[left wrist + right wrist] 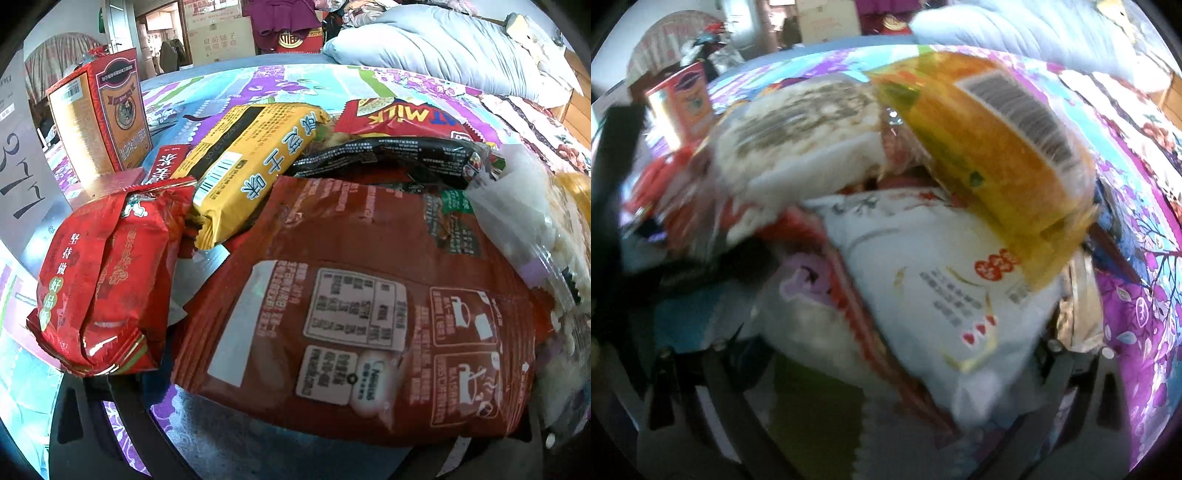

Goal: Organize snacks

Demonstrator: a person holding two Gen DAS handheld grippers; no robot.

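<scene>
A heap of snack packs lies on a bed. In the left wrist view a big red-brown pouch (354, 310) fills the front, with a red packet (99, 280) to its left and a yellow pack (243, 166) behind. Further back lie a black packet (388, 155) and a red oat-milk bag (399, 118). My left gripper (306, 428) is open, its fingers (96, 417) wide apart under the pouch's near edge. The blurred right wrist view shows a white bag (942, 295) between the spread fingers (1067, 369) of my open right gripper (882, 358). An orange bag (993, 155) lies above it.
A tall red and gold box (99, 110) stands at the back left. A clear bag of white pieces (535, 229) lies at the right. The flowered bedsheet (258, 85) stretches behind the heap, and a grey quilt (443, 44) is piled at the far right.
</scene>
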